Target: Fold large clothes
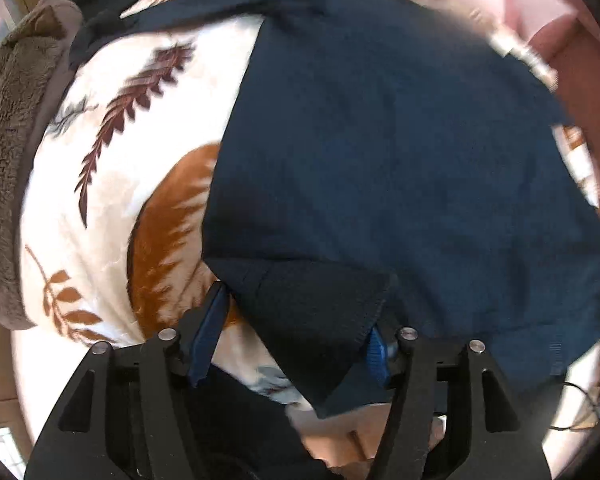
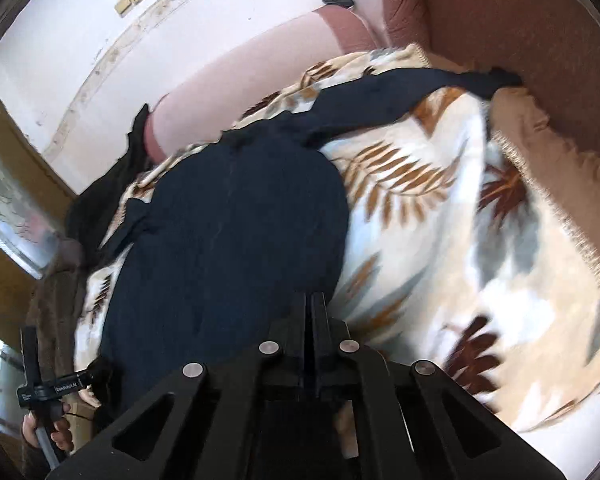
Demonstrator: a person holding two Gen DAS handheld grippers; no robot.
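Lying between left gripper (image 1: 292, 344) jaws: garment (image 1: 380, 160)

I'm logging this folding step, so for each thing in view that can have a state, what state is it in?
Navy garment: spread on the blanket, one corner folded over at the near edge.
Leaf-print blanket: laid out under the garment.
Left gripper: jaws apart, the folded corner between them, pads not pressing it.
Right gripper: jaws shut at the garment's edge; whether cloth is pinched is hidden.

blanket (image 2: 440, 208) bare rightward, sofa arm (image 2: 520, 20) blocking beyond
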